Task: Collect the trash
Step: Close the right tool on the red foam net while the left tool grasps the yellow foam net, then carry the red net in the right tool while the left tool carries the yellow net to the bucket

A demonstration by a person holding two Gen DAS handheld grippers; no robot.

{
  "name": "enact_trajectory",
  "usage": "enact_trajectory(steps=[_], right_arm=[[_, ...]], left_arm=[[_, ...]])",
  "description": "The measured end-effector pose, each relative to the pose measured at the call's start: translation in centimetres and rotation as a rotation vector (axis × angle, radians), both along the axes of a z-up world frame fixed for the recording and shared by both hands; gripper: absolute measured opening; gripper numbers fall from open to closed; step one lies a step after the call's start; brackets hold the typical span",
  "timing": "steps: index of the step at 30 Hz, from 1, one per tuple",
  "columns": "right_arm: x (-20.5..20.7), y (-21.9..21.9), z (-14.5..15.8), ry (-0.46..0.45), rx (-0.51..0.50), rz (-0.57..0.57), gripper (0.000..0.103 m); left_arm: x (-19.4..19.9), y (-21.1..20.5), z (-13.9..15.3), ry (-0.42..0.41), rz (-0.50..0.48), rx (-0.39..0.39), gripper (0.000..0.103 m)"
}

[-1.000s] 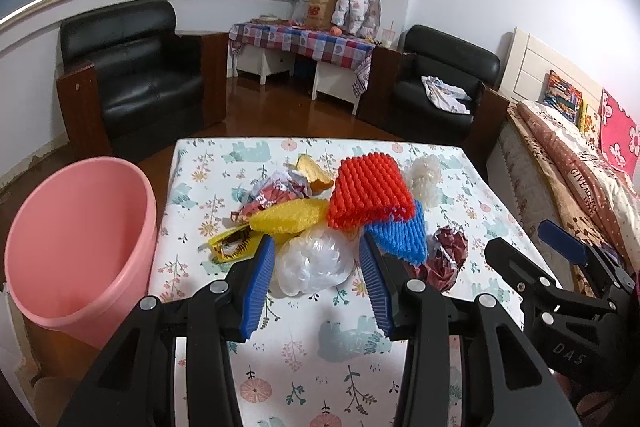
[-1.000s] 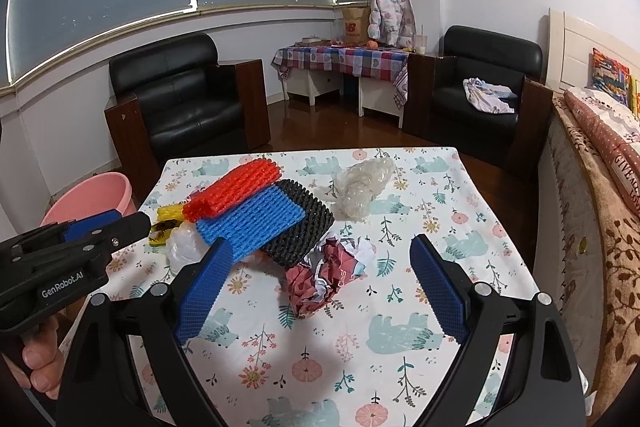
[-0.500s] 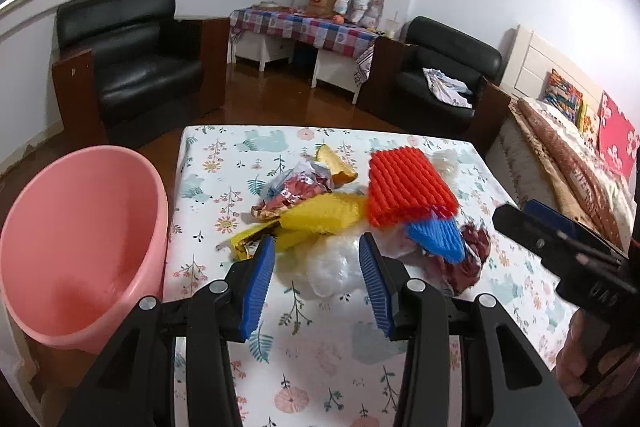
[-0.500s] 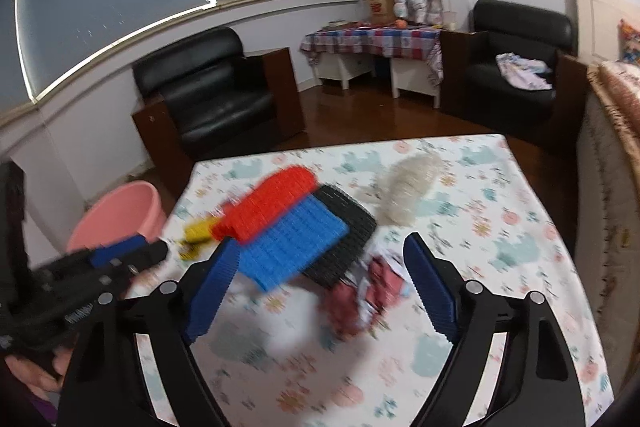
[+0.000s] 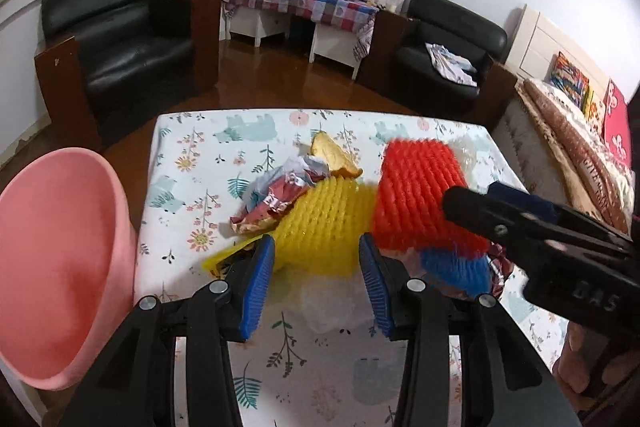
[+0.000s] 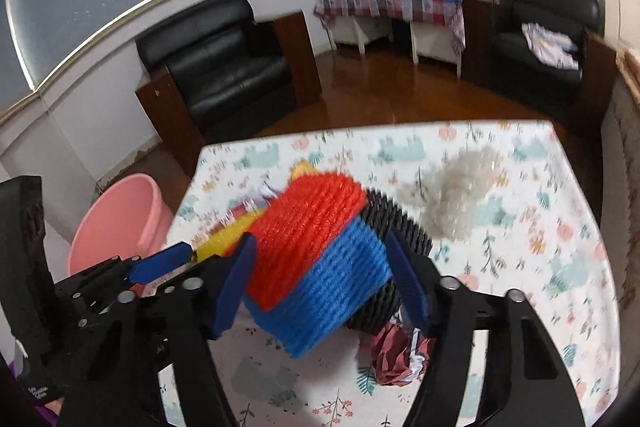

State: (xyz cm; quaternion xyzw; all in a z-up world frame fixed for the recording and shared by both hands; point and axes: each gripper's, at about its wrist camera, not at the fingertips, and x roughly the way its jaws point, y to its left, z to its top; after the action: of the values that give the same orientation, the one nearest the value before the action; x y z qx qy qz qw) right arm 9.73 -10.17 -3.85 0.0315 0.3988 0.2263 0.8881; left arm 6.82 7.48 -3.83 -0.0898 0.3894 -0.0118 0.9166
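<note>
A table (image 5: 188, 163) under a white cloth printed with flowers and pale bears carries the trash in one heap near its middle. Around it are a glossy brown wood floor, two black leather armchairs, a checked cloth over a low white bench, a curved band of windows and a bed with a patterned cover at the right. A pink bucket (image 5: 60, 267) stands off the table's left edge.

The left gripper (image 5: 316, 281) has its jaws partly apart, with the near end of a yellow foam net (image 5: 324, 223) and a clear plastic bag (image 5: 326, 307) between the blue pads; the pads seem not to press on either, though the view is tight there. The right gripper (image 6: 322, 281) has just been closing, and a blue foam net (image 6: 332, 291) lies between its pads with a red foam net (image 6: 312, 223) on top; in this blurred picture I cannot tell whether the pads bite yet.

Raised letters "DAS" show on the right gripper's body in the left view, and a crumpled red wrapper (image 5: 280, 203) there bears white print too creased to read.

Only the right view shows a black foam net (image 6: 400, 231) behind the blue one and a wad of clear film (image 6: 456, 199) lying apart. Only the left view shows a yellow crust-like scrap (image 5: 332, 157).
</note>
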Motion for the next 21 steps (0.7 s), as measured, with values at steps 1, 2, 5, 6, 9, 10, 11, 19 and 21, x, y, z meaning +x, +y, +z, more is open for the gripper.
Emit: enact_trajectory(steps=[1,2,5,6,9,10,11,19,21], right_arm=[[0.1,-0.1,-0.3,0.016,0.005,-0.002,0.051],[0.2,-0.2,-0.7,0.032,0.013,-0.004,0.044],[0.2,-0.5,-1.3,0.047,0.029,0.005,0.028],[0.0,-0.5,-1.2,0.044,0.031,0.008,0.026],[-0.5,-0.6,-1.0,0.031,0.025,0.01,0.017],[-0.5,-0.7,-1.0,0.029,0.024,0.008,0.014],[-0.7,-0.8,-0.9,0.026,0.024,0.005,0.013],[-2.5,-2.4,1.3,-0.036,0.055,-0.027,0.011],[-3.0,-2.6,2.1,-0.058,0.058,-0.026,0.011]], left_arm=[[0.0,0.0,0.0,-0.007,0.002,0.005,0.038],[0.0,-0.1,-0.1,-0.015,0.0,0.01,0.032],[0.0,-0.3,-0.3,-0.02,-0.012,0.016,0.019],[0.0,-0.4,-0.3,-0.023,-0.018,0.018,0.011],[-0.2,-0.5,-0.2,-0.035,-0.026,0.021,0.003],[-0.4,-0.5,-0.1,-0.04,-0.028,0.019,0.003],[-0.6,-0.5,0.1,-0.046,-0.03,0.015,0.002],[-3.1,0.1,2.3,-0.12,-0.03,-0.019,0.001],[-4.0,0.5,3.1,-0.143,-0.023,-0.033,0.001]])
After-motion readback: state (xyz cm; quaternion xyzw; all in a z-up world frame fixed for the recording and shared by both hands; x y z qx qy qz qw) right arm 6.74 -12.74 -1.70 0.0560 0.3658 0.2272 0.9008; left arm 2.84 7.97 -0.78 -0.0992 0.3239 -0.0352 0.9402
